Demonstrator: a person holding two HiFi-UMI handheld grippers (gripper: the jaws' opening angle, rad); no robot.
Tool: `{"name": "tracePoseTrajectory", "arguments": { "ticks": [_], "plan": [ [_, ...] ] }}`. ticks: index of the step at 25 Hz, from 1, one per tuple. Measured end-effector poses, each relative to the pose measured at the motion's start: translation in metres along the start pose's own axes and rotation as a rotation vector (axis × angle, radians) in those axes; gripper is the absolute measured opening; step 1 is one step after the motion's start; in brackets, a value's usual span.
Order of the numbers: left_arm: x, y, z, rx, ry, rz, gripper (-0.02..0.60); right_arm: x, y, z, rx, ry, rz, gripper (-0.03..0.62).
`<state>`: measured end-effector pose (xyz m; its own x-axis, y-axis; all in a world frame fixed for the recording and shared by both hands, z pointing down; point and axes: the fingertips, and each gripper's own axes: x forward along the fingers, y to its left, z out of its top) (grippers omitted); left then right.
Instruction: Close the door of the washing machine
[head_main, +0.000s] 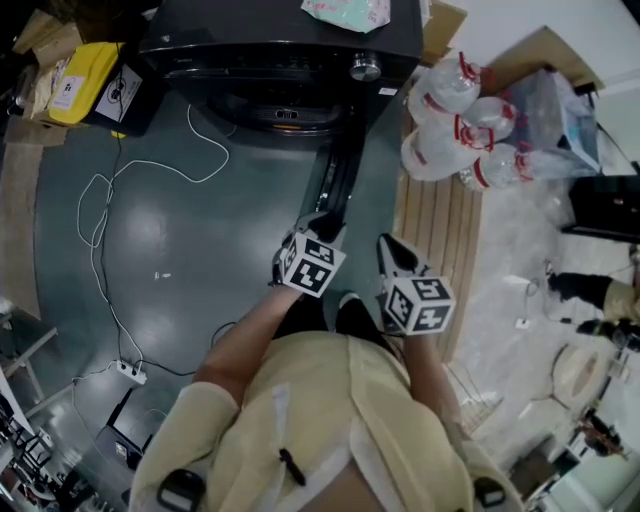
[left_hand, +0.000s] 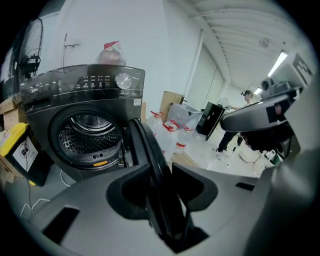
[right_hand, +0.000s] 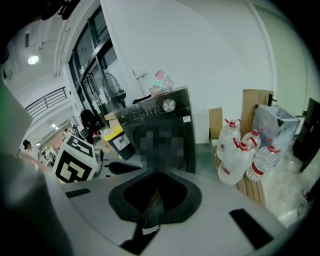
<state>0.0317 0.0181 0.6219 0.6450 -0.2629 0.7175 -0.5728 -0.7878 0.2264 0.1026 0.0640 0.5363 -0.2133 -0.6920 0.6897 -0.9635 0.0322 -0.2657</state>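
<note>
**Door** (head_main: 338, 176): dark, glossy, round with a thick rim. It stands wide open at upper centre of the head view and is seen edge-on as a narrow strip. Its long axis runs down the frame, from the hinge at the washer's (head_main: 280, 42) front right corner to a free edge pointing at the lower frame.

**Left gripper** (head_main: 318, 228): at frame centre. Its tongs pinch the door's free rim, one on each face, and the rim runs straight up between them in the left gripper view.

**Right gripper** (head_main: 395, 248): just right of the left one and apart from the door. Its tongs are pressed together with nothing between them.

**Washer:** black, box-shaped, with a silver dial (head_main: 364, 68) on the panel. The perforated steel drum (left_hand: 87, 132) is exposed behind the round opening.

**Room, left of door:** a broad stretch of smooth, dark grey floor (head_main: 200, 250) with a sheen. It is crossed by a thin white cable (head_main: 97, 215) that loops down to a power strip (head_main: 131, 372) at lower left. A yellow box (head_main: 85, 68) sits at upper left beside the washer.

**Room, right of door:** tighter. A pale slatted wood pallet (head_main: 435, 215) lies near the door's outer face. Clear plastic bottles (head_main: 450, 120) with red caps crowd its upper end.
</note>
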Motion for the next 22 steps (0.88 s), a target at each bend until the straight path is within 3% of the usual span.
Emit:
{"name": "tracePoseTrajectory", "arguments": {
  "ticks": [12,22],
  "plan": [
    [-0.015,0.036,-0.005,-0.010,0.021,0.015,0.130,0.030,0.012,0.021,-0.045,0.029,0.016,0.006],
    [-0.024,0.073,-0.007,-0.050,0.077,0.116,0.123,0.085,0.014,0.077,-0.133,0.010,0.154,0.006]
  ]
}}
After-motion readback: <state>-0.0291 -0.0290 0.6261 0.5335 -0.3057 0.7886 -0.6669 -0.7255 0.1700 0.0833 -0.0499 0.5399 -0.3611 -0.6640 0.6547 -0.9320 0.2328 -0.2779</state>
